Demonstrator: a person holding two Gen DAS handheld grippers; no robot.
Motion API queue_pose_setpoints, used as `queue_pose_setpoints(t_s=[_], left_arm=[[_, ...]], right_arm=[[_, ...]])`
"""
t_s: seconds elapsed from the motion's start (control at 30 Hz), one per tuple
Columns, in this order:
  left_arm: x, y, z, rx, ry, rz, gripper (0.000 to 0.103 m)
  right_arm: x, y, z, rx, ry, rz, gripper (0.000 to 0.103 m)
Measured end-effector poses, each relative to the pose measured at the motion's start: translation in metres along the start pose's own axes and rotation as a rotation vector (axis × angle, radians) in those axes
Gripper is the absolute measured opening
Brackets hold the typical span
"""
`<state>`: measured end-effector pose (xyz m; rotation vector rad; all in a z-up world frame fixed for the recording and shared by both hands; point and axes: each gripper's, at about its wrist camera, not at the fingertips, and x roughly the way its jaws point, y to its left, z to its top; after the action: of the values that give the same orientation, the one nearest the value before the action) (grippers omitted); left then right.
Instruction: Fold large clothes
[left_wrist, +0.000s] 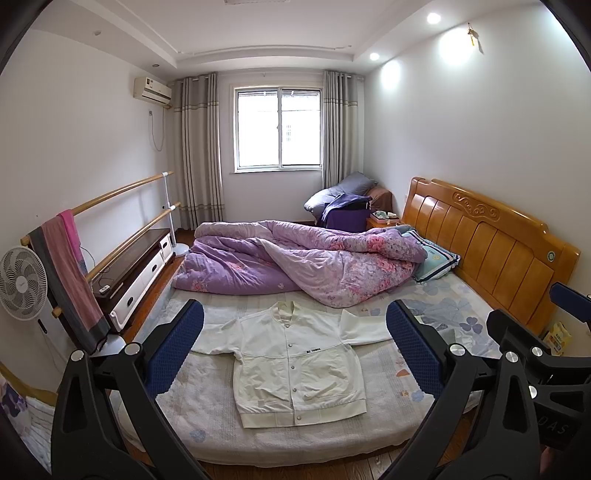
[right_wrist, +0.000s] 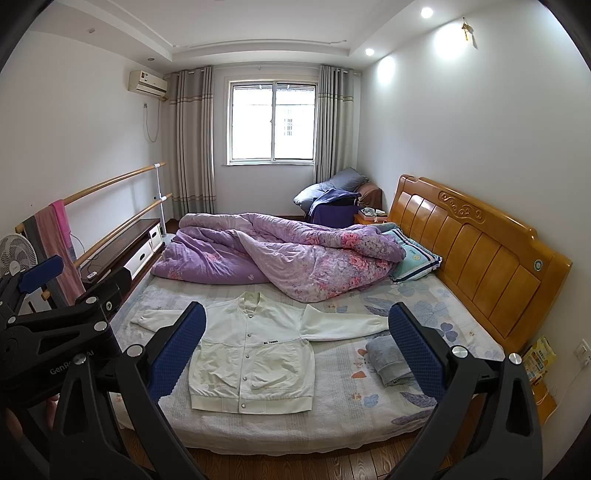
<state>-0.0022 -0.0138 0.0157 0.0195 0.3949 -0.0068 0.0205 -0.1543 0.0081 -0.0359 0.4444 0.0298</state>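
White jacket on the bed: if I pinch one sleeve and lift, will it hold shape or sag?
Probably sags: the white jacket lies limp and flat, its sleeves already creased. The snap-buttoned front looks closed, so the panels should move together. It may drag rather than slide on the textured bed sheet. Both grippers, left and right, are open.

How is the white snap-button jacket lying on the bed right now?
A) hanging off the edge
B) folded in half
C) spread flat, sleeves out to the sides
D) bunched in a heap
C: the white snap-button jacket lies open and flat on the bed, both sleeves stretched sideways, untouched.
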Motion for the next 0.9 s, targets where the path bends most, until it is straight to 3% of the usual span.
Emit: queue_pose_setpoints(t_s=[0.9], left_arm=[[0.0024, 0.0017, 0.0004, 0.0, -0.001, 0.0, 0.099]], right_arm=[[0.0029, -0.0002, 0.0036, 0.001, 0.003, 0.002, 0.096]])
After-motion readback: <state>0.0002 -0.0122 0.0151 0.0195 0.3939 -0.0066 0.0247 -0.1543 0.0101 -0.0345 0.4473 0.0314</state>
